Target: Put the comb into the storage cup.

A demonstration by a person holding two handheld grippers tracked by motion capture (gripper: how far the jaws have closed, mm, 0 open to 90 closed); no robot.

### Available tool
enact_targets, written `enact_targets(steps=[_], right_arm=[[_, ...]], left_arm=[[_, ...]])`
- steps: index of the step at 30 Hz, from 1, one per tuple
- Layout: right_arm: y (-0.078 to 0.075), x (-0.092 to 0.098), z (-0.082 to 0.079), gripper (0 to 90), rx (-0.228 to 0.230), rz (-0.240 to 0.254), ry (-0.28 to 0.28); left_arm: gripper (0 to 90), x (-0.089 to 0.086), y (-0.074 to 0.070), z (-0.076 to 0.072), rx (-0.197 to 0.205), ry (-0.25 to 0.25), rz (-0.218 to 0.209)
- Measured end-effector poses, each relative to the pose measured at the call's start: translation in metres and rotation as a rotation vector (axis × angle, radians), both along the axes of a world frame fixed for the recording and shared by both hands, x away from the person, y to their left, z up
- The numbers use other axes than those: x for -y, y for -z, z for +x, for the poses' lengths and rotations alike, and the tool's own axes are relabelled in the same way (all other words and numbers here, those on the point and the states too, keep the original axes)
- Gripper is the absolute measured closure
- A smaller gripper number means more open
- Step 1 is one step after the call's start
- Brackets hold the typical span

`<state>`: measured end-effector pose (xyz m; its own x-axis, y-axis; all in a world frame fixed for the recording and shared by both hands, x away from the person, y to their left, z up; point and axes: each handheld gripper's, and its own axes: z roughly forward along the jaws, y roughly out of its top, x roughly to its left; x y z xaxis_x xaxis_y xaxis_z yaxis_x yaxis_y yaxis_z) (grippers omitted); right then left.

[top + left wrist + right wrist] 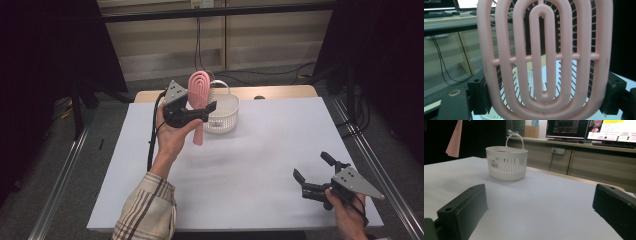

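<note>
A pink vented hairbrush (199,90) stands upright above the table's far left, head up and handle pointing down. My left gripper (202,107) is shut on it across the lower part of the head, just left of a white handled basket (227,120). In the left gripper view the brush head (485,37) stretches from one black jaw to the other, bristles facing away. My right gripper (312,166) rests low at the table's near right, open with nothing between its fingers (464,205). The right gripper view shows the basket (506,165) far ahead and the brush handle (455,137) hanging at top left.
A white sheet (250,150) covers the table. Metal rails run along both sides of the table. Desks with monitors (609,130) and cables stand beyond the far edge.
</note>
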<state>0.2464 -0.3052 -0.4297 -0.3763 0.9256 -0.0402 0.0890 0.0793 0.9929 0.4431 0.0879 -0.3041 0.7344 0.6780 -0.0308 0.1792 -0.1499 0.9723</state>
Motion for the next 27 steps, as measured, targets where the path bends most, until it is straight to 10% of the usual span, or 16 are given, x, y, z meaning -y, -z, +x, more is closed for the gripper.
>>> enact_targets(steps=[27], right_arm=[[0.0, 0.0, -0.001, 0.0, 0.0, -0.001, -0.006]], left_arm=[[19.1, 0.002, -0.014, 0.021, 0.053, -0.038, -0.01]])
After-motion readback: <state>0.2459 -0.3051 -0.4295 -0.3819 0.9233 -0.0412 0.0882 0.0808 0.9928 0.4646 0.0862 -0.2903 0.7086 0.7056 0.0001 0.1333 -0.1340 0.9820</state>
